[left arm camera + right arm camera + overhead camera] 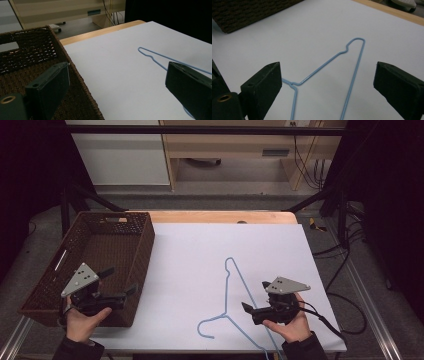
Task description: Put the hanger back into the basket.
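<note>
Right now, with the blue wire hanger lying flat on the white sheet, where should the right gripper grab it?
Probably the twisted neck of the hanger, from above with the open right gripper: the wires meet there, and it lies closest.

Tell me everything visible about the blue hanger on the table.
The blue hanger is a thin, light blue wire hanger, bent from what looks like one length of wire. It lies flat on the white table surface, to the right of the wicker basket and apart from it. Its hook curls at the near edge, the twisted neck above it, and one narrow shoulder end points away. Its near corner runs past the table edge. Nothing grips it: the right tongs stand open just above it.
</note>
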Demonstrator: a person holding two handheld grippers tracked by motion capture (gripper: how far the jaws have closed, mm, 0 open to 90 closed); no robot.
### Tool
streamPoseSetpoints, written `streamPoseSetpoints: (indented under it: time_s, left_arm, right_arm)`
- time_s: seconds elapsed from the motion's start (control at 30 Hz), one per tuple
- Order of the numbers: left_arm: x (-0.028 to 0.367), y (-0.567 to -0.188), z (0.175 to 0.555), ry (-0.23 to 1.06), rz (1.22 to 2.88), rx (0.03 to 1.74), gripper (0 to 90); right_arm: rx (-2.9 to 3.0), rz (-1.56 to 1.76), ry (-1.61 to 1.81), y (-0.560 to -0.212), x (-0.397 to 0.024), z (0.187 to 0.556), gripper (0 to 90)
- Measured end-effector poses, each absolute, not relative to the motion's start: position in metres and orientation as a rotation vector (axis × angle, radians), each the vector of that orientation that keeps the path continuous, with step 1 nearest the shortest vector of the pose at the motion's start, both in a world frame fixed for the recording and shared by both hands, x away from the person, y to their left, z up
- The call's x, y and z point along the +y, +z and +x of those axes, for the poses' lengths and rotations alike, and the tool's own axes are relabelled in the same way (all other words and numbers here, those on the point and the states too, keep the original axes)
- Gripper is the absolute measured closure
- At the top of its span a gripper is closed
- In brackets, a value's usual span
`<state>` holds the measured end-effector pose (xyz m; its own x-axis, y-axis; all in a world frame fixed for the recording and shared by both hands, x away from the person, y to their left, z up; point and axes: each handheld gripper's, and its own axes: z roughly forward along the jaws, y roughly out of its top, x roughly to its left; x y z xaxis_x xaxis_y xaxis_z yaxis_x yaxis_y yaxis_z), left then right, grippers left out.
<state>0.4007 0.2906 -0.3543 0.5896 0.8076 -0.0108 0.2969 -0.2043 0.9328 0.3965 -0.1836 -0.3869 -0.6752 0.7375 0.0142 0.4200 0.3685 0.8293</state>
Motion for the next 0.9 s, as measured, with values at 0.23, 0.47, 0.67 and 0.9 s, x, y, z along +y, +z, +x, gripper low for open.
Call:
streamPoseSetpoints:
  time_s: [0.23,0.47,0.67,0.9]
  left_arm:
    - [0.291,-0.354,0.401,0.612,1.772,0.909,4.9]
    - [0.29,-0.354,0.4,0.611,1.774,0.901,4.9]
    - [0.29,-0.354,0.4,0.61,1.776,0.897,5.0]
    - [0.289,-0.354,0.4,0.61,1.777,0.895,5.1]
  right_arm:
    - [2.328,1.012,1.177,-0.396,-0.171,0.395,8.8]
    - [2.396,1.025,1.107,-0.41,-0.16,0.394,12.5]
    - [2.428,1.028,1.058,-0.419,-0.154,0.39,15.3]
    - [2.47,1.027,0.962,-0.434,-0.145,0.388,20.2]
